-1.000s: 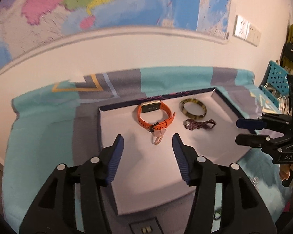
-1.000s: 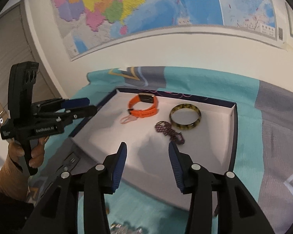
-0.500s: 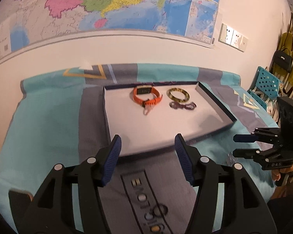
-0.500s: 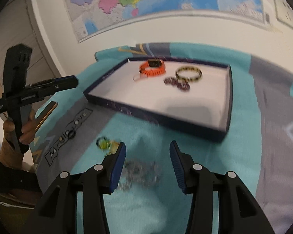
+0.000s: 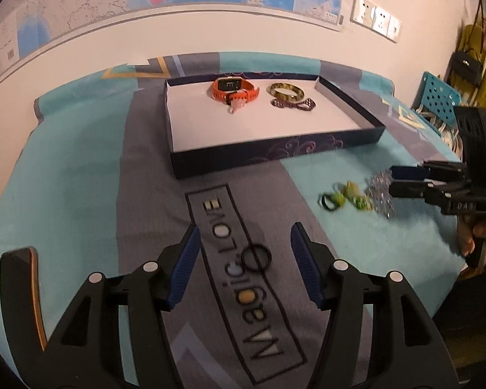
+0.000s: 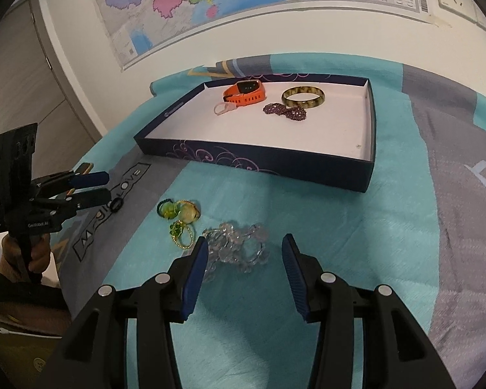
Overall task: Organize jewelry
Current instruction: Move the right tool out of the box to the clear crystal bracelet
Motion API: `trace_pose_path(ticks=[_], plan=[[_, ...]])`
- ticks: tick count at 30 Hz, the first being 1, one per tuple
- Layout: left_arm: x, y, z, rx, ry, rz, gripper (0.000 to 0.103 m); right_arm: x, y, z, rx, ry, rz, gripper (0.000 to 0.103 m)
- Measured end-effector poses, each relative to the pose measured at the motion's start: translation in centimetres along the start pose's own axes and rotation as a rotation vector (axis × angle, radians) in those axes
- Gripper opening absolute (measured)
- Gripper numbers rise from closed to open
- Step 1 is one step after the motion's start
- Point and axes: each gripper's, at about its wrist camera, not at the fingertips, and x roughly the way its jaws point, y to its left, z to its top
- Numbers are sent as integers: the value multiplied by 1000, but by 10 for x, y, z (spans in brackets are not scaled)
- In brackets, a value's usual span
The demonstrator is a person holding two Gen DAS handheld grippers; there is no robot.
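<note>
Two hand-held grippers over a worktop point(image 6: 356, 220) covered by a teal and grey cloth, with a map on the wall behind.

The left gripper point(image 5: 243, 256) hangs above the grey printed band of the cloth. Its blue-padded fingers point(image 5: 184, 265) stand apart and grip nothing; a small black ring point(image 5: 257, 257) lies on the cloth between them, untouched.

The right gripper point(image 6: 244, 262) hangs over the teal part of the cloth. Its fingers point(image 6: 196, 270) are likewise apart and empty. A clear bead bracelet point(image 6: 239, 248) lies on the cloth just ahead of and between the tips; whether the left tip touches a bead cannot be told.

Just left of the clear beads in the right wrist view lie green and yellow rings point(image 6: 178, 215), clustered, with a thin gold loop among them.

Beyond these items sits a shallow dark blue box point(image 6: 369, 129) with a white floor. At its far end lie an orange watch point(image 6: 246, 92), a pale pink loop point(image 6: 223, 108) touching the watch strap, a mottled green bangle point(image 6: 303, 97) and a dark purple bead bracelet point(image 6: 285, 111) just in front of the bangle.

Each gripper appears in the other's view, held by a hand point(image 6: 37, 259) at its handle.
</note>
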Motion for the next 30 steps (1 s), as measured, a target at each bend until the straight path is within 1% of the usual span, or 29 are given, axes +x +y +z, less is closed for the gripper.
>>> trace_pose_path(ticks=[8, 11, 19, 21, 22, 23, 24, 28, 30], plan=[[-2, -6, -7, 12, 5, -14, 57, -1, 9, 1, -25, -3, -3, 45], [0, -9, -7, 19, 10, -22, 58, -1, 13, 2, -47, -5, -18, 45], [1, -10, -8, 23, 16, -28, 60, 7, 12, 3, -37, 14, -28, 45], [1, -9, -9, 18, 16, -30, 60, 7, 12, 3, -39, 16, -34, 39], [1, -9, -9, 17, 17, -32, 60, 7, 11, 3, -39, 17, -30, 31], [2, -9, -9, 15, 18, -32, 60, 7, 10, 3, -34, 18, -22, 26], [2, -9, -9, 16, 19, -33, 60, 6, 9, 2, -30, 16, -19, 25], [3, -12, -7, 27, 16, -42, 60, 1, 4, 3, -5, -1, -2, 13], [4, -17, -5, 39, 12, -54, 60, -2, 3, 3, -2, -12, -7, 7]])
